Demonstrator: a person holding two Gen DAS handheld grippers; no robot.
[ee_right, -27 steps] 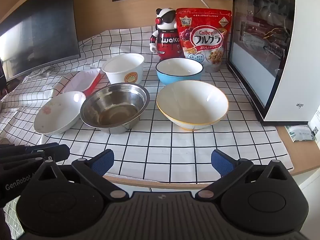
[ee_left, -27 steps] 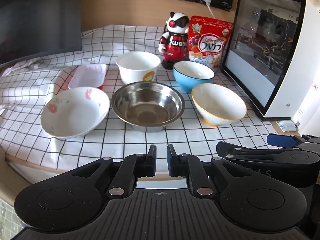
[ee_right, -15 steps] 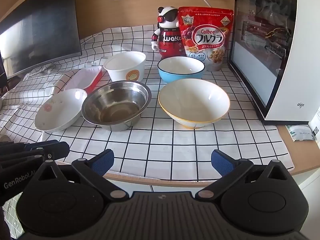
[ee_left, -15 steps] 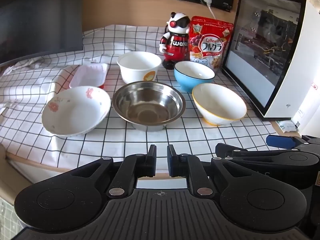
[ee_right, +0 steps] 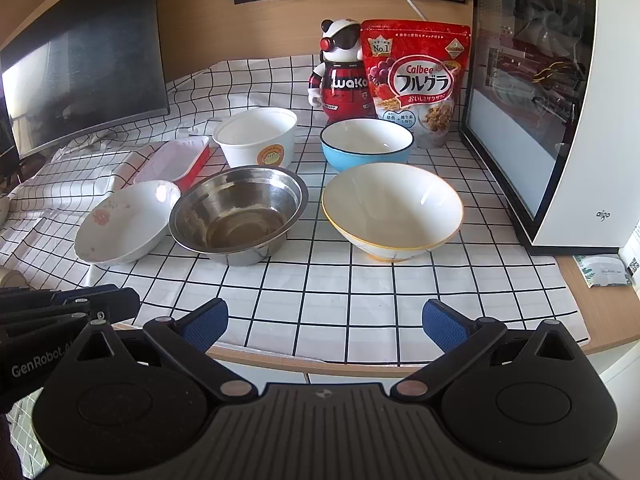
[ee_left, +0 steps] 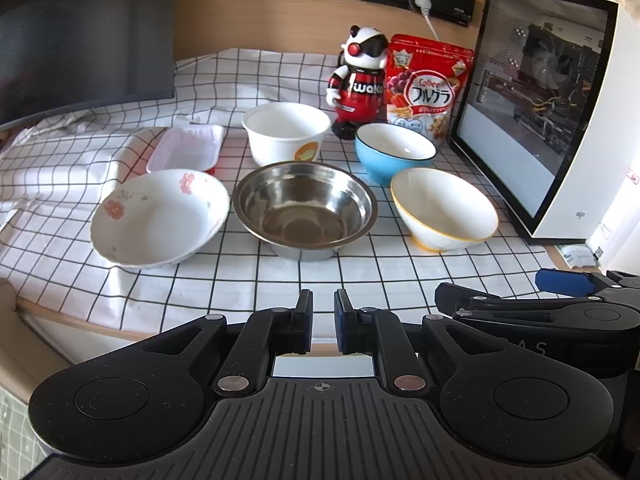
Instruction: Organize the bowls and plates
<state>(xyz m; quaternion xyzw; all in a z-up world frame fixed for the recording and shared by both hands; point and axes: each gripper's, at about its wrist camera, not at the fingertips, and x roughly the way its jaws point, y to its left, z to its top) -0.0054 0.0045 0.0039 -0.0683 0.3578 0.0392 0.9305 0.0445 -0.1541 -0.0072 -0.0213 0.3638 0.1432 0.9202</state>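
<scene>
Several bowls stand apart on a checked cloth. In front are a floral white bowl (ee_left: 160,216) (ee_right: 126,222), a steel bowl (ee_left: 305,207) (ee_right: 239,212) and a yellow-rimmed white bowl (ee_left: 443,210) (ee_right: 393,210). Behind are a white paper bowl (ee_left: 285,131) (ee_right: 256,136), a blue bowl (ee_left: 394,152) (ee_right: 366,143) and a pink-and-red tray (ee_left: 186,148) (ee_right: 174,158). My left gripper (ee_left: 322,320) is shut and empty at the table's front edge, before the steel bowl. My right gripper (ee_right: 324,322) is open and empty at the front edge, before the yellow-rimmed bowl.
A toy robot (ee_left: 358,80) and a red cereal bag (ee_right: 416,80) stand at the back. A white glass-sided computer case (ee_right: 560,100) stands on the right. A dark monitor (ee_right: 80,80) stands at the left. A small packet (ee_right: 604,270) lies on the bare wood.
Both grippers have drifted slightly forward toward the table. The jaws have not changed. No bowl has moved.
</scene>
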